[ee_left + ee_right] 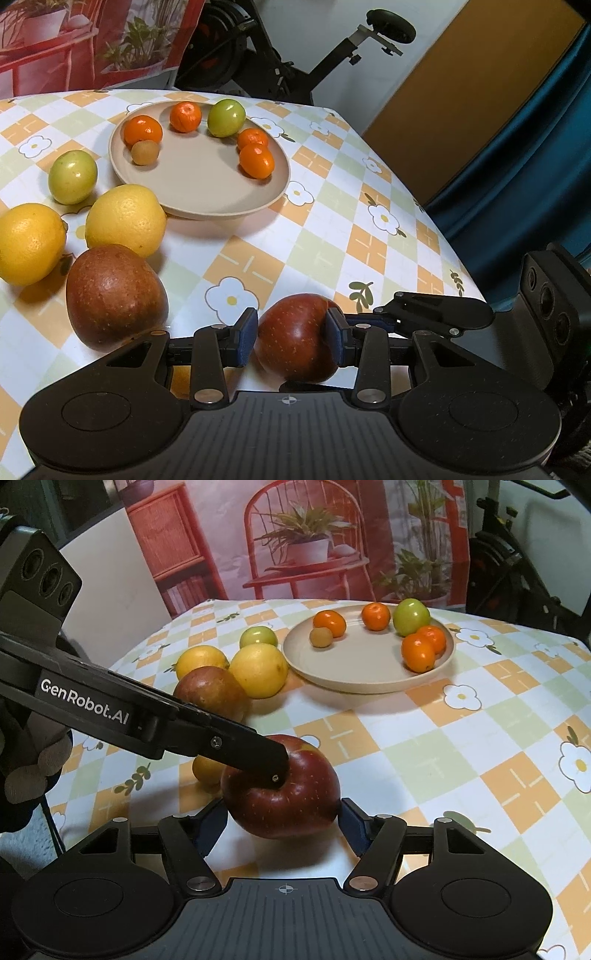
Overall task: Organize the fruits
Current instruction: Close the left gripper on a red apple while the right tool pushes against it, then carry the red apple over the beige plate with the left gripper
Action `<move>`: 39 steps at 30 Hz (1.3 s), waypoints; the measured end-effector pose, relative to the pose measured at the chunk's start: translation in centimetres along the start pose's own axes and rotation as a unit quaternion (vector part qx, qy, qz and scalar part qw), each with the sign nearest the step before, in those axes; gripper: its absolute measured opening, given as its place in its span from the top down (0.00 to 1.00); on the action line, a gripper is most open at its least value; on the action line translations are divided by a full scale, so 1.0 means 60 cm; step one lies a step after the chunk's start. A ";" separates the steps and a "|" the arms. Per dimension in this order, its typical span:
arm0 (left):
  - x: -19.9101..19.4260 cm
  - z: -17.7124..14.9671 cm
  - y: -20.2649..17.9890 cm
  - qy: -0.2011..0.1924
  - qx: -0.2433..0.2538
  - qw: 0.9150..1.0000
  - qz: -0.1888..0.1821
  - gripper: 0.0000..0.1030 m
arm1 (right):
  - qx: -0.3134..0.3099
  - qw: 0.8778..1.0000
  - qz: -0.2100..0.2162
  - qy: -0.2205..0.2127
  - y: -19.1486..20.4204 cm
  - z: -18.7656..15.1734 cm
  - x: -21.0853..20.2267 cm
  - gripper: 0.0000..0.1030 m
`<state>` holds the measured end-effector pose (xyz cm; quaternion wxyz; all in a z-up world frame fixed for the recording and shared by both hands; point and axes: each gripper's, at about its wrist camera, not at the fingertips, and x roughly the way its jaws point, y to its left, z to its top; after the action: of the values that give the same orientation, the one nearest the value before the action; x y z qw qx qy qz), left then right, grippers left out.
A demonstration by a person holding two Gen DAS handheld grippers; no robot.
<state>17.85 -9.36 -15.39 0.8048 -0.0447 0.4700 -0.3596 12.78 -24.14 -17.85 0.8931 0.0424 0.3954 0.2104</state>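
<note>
A red apple (295,339) sits between the blue pads of my left gripper (293,338), which is shut on it. The same apple (284,797) lies between the pads of my right gripper (282,825), whose jaws stand wide around it; whether they touch it is unclear. The left gripper's finger (255,755) crosses over the apple's top. A beige plate (207,192) holds several small oranges, a green fruit (226,117) and a small brown fruit (145,153).
On the checked tablecloth left of the plate lie a second red apple (114,295), two yellow citrus fruits (125,219) (29,243) and a green fruit (72,176). The table edge (436,221) falls off at right. An exercise bike (280,66) stands behind.
</note>
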 end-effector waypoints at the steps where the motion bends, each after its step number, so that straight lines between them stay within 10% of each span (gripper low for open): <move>1: 0.000 0.001 0.000 0.000 0.001 1.000 0.000 0.60 | -0.001 1.000 -0.003 -0.001 0.000 0.000 -0.001 0.40; 26: -0.042 0.167 -0.011 -0.096 0.049 0.993 0.043 0.62 | -0.038 0.996 -0.026 -0.079 -0.039 0.189 -0.005 0.40; 39: 0.043 0.255 0.076 -0.048 0.027 0.996 0.066 0.63 | -0.026 0.999 -0.023 -0.027 -0.103 0.274 0.130 0.40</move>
<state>33.17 -11.65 -10.64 0.8493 -0.0091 0.4231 -0.3156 31.47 -25.07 -13.50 0.9088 0.0156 0.3663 0.1992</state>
